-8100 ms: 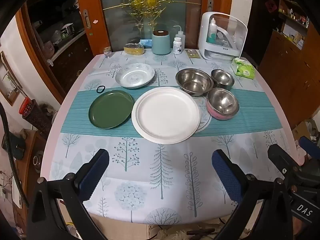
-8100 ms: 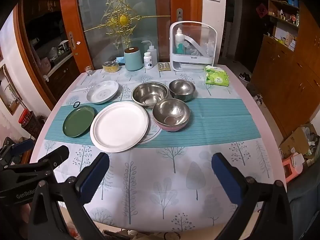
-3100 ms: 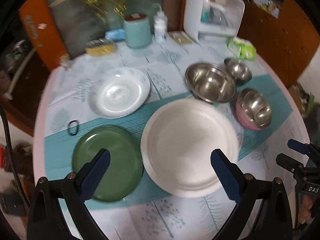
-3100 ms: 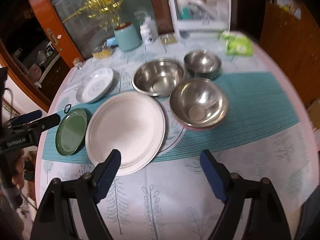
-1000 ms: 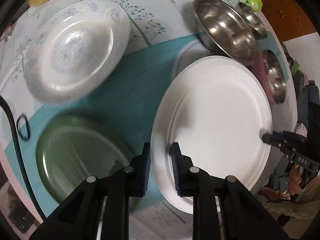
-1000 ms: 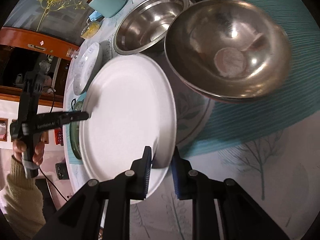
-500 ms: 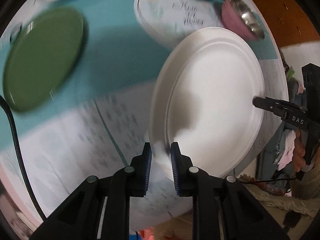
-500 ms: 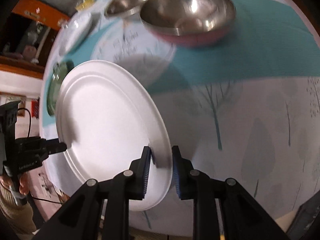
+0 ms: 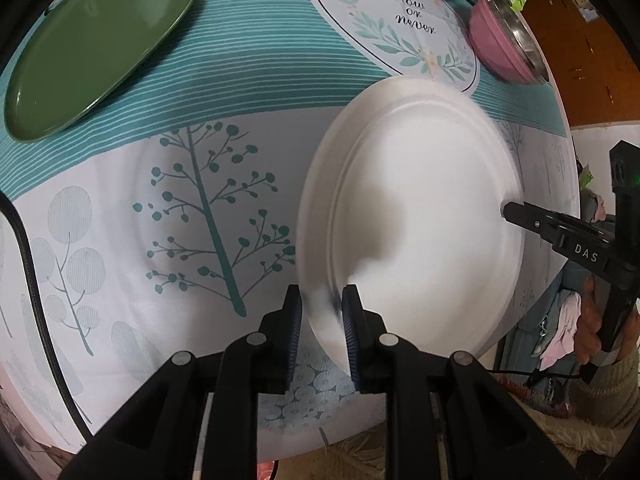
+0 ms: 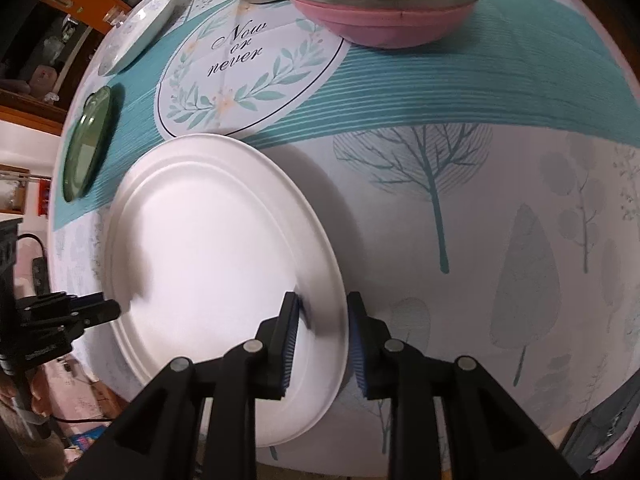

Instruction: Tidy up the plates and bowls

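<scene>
Left wrist view: tablecloth carries the white plate near its front edge, left gripper clamped on one rim, right gripper loosening astride the opposite; green plate, pink-based steel bowl well behind.

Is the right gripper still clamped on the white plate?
No, open: right gripper jaws, just opening, straddle the white plate rim with a gap.
</scene>
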Available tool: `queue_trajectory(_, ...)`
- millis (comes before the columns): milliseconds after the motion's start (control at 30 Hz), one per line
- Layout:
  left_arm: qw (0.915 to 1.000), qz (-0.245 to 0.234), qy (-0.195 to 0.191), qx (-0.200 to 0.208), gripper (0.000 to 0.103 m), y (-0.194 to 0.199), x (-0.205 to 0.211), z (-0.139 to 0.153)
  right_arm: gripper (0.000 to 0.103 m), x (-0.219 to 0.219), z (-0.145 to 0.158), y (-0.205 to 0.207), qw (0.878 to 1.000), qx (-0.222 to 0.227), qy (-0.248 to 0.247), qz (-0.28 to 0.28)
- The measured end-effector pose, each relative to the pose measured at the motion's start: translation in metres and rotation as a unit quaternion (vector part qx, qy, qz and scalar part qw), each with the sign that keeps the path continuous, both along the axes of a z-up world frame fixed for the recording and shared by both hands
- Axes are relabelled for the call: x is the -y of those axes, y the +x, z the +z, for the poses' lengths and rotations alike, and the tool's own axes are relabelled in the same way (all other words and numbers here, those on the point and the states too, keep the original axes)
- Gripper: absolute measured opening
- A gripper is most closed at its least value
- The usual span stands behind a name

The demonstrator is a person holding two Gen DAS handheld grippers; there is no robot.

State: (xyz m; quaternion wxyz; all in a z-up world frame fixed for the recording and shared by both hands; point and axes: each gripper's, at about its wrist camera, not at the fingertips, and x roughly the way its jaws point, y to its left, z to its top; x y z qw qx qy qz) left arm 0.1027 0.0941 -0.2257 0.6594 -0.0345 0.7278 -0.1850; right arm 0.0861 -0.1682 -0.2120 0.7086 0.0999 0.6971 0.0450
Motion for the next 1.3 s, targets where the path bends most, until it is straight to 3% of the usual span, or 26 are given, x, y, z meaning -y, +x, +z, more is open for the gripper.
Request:
queue_trajectory(67, 0.9999, -0.004, 0.010, 0.010, 0.025, -0.004, 0.013, -0.001, 0.029, -0.007, 0.003, -0.004, 1.000, 0.010, -0.012, 0.013)
queue_trajectory(133, 0.9994, -0.009, 0.017, 0.027, 0.039, -0.009, 0.016, 0.005, 0.035, -0.010, 0.007, -0.005, 1.000, 0.017, -0.012, 0.020)
queue_trajectory(200, 0.9985, -0.008, 0.030, 0.045, 0.061, -0.010, 0.016, 0.011, 0.043, -0.010, 0.011, -0.006, 0.999, 0.026, -0.012, 0.020)
queue_trajectory(467, 0.9933, -0.008, 0.063, 0.097, 0.064, -0.018, 0.010, 0.042, 0.047, -0.010, 0.024, -0.010, 0.998, 0.046, -0.033, 0.023)
queue_trajectory(567, 0.9911, -0.004, 0.064, 0.117, 0.073, -0.021, 0.011, 0.055, 0.047, -0.011, 0.033, -0.015, 0.997, 0.057, -0.040, 0.020)
queue_trajectory(733, 0.9874, 0.008, 0.053, 0.149, 0.077, -0.035, 0.005, 0.084, 0.047, -0.024, 0.051, -0.021, 0.996, 0.081, -0.045, 0.015)
queue_trajectory(800, 0.9852, 0.020, 0.049, 0.163, 0.085, -0.042, 0.002, 0.097, 0.047, -0.027, 0.060, -0.027, 0.995, 0.092, -0.046, 0.014)
queue_trajectory(1100, 0.9713, 0.059, 0.039, 0.227, 0.085, -0.069, -0.003, 0.137, 0.047, -0.048, 0.092, -0.060, 0.990, 0.131, -0.040, 0.007)
queue_trajectory(1300, 0.9604, 0.053, 0.053, 0.268, 0.086, -0.084, 0.004, 0.156, 0.047, -0.061, 0.114, -0.080, 0.987, 0.154, -0.041, 0.011)
